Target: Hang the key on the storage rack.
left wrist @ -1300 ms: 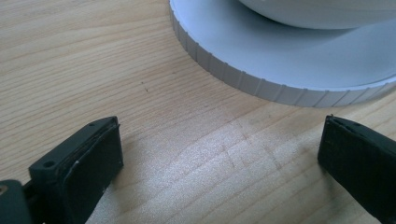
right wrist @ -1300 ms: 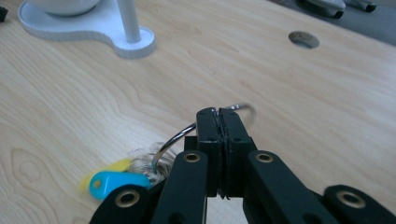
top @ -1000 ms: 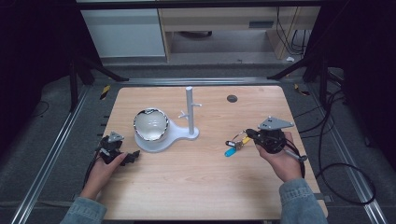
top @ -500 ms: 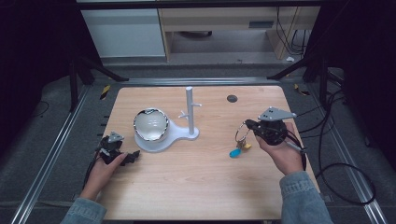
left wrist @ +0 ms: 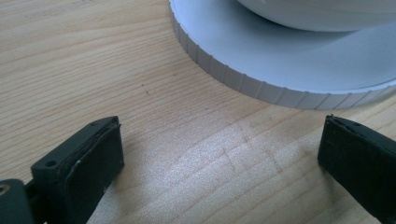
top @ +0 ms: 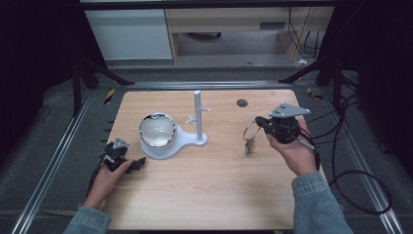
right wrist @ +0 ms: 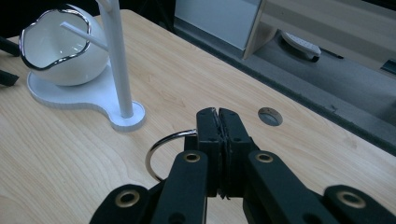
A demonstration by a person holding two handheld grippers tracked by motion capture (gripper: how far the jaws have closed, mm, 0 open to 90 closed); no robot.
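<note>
- In the right gripper view, the key ring slips behind the jaws of the right hand-held gripper, so its lower arc is hidden.
- Whatever dangles from that ring in the high view is too small to name.
- In the left gripper view, the white bowl is cut off by the top edge, its stand's base by the right edge.
- The small dark round spot on the table is too small to identify.
</note>
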